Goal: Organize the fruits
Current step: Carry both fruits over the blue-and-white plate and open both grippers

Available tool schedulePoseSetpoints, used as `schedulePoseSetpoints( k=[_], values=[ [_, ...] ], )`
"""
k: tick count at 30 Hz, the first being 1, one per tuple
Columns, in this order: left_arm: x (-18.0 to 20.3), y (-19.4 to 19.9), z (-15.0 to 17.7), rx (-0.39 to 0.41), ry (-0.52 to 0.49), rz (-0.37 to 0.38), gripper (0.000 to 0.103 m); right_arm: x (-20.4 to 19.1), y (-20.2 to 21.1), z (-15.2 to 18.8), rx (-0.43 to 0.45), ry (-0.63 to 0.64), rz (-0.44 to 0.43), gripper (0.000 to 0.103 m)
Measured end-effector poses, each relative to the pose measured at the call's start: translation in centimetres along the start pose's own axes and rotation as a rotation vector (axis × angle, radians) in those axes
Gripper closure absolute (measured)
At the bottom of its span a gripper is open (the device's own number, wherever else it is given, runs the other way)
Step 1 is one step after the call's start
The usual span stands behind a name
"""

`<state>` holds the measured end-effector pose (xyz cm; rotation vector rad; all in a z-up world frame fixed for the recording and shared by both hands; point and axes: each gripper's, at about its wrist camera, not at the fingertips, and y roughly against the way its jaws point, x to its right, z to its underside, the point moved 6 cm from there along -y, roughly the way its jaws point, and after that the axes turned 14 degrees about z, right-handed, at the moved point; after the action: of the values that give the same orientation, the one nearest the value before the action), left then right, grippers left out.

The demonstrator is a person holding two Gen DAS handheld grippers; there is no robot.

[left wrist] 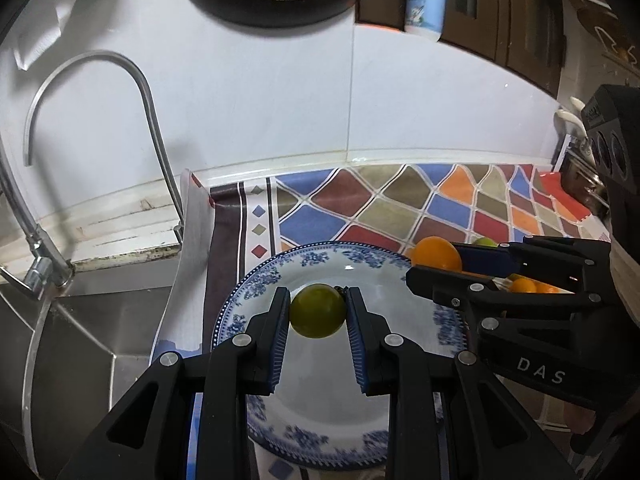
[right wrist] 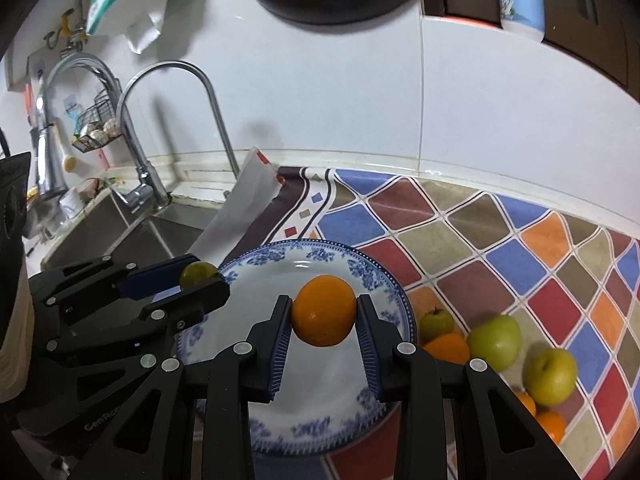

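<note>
A green fruit (left wrist: 318, 311) is pinched between the jaws of the left gripper (left wrist: 318, 314) and is held over the blue-patterned plate (left wrist: 360, 256), above its near-left part. An orange (right wrist: 323, 310) is clamped between the jaws of the right gripper (right wrist: 323, 314), also over the plate, toward its right side. The two grippers are seen side by side, each showing at the edge of the other's view. Whether either fruit touches the plate cannot be told.

The plate is set on a table covered with a cloth of coloured diamonds (right wrist: 500, 240). On that cloth, just right of the plate, more fruit is gathered: a small green fruit (right wrist: 436, 323), an orange piece (right wrist: 448, 347), a large green fruit (right wrist: 495, 342) and another green one (right wrist: 551, 376) farther right, with more orange pieces at the near right edge.

To the left a steel sink (right wrist: 120, 236) is seen, with a curved tap (right wrist: 180, 80) behind it. Farther back, a white tiled wall (left wrist: 260, 100) is visible, and a white-and-blue bottle (left wrist: 425, 2) stands above it.
</note>
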<state>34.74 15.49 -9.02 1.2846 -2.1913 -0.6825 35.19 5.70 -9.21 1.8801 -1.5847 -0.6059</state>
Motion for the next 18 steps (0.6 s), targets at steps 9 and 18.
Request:
schedulePoseSetpoints(
  k=[9, 18],
  values=[
    [-2.1, -3.5, 0.2, -0.053, 0.019, 0.01, 0.075, -0.5, -4.4, 0.2, -0.071, -0.02, -0.006, 0.07],
    [-2.9, -5.8, 0.6, -0.098, 0.024, 0.023, 0.075, -0.4, -6.9, 0.5, -0.121, -0.026, 0.002, 0.07]
  ],
)
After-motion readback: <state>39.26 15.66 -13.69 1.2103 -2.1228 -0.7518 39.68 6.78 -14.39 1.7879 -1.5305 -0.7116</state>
